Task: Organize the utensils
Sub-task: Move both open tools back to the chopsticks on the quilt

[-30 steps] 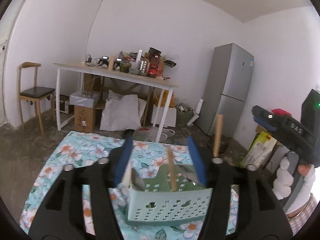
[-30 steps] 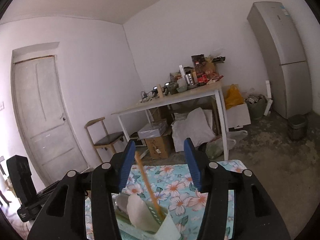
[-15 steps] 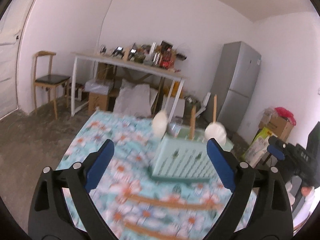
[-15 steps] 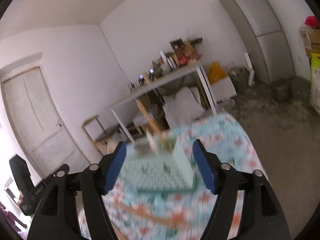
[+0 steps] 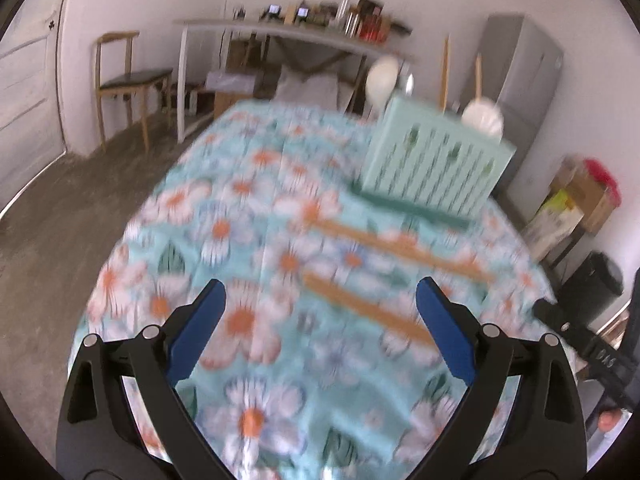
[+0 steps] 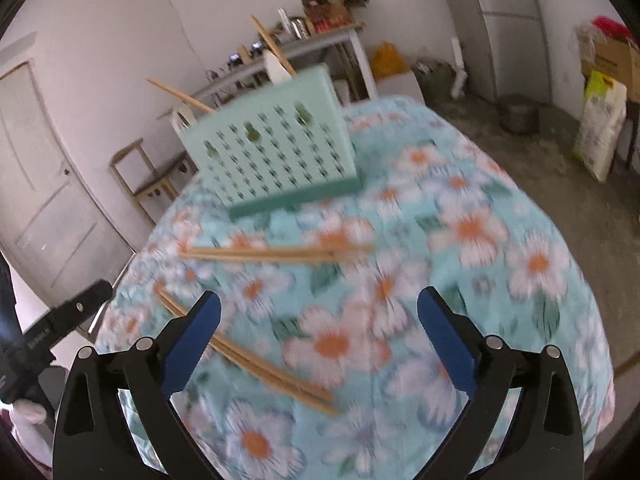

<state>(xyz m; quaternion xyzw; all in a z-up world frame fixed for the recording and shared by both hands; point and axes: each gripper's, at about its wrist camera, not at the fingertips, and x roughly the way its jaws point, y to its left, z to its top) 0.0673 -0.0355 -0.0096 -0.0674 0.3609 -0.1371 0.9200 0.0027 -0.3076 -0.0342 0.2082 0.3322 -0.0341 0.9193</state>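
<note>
From the left wrist view, your left gripper [image 5: 320, 320] is spread wide with nothing between its blue pads, hanging over the flowered cloth of the desk [image 5: 224, 216]. Take the mint utensil basket [image 5: 436, 168] as your landmark: it stands at the far side of the desk, with spoons and sticks already upright in it. Two pairs of chopsticks lie on the cloth on your side of the basket; the far pair [image 5: 400, 244] is just in front of its base, and the near pair [image 5: 364, 312] is closer to you, reaching toward the right pad. The picture is blurred, so you cannot tell whether the sticks in each pair touch.

From the right wrist view, your right gripper [image 6: 320, 320] is still opening, its jaws wide with nothing held. The basket [image 6: 272, 152] leans away at the far side. One pair of chopsticks [image 6: 276, 254] lies crosswise just in front of it; the other pair [image 6: 256, 360] runs slantwise nearer you, passing by the left pad.

These look like light, stiff, thin wooden sticks, likely to roll or scissor apart on soft cloth. Pinch both sticks of a pair together near the middle, across their length, so they lift level.
</note>
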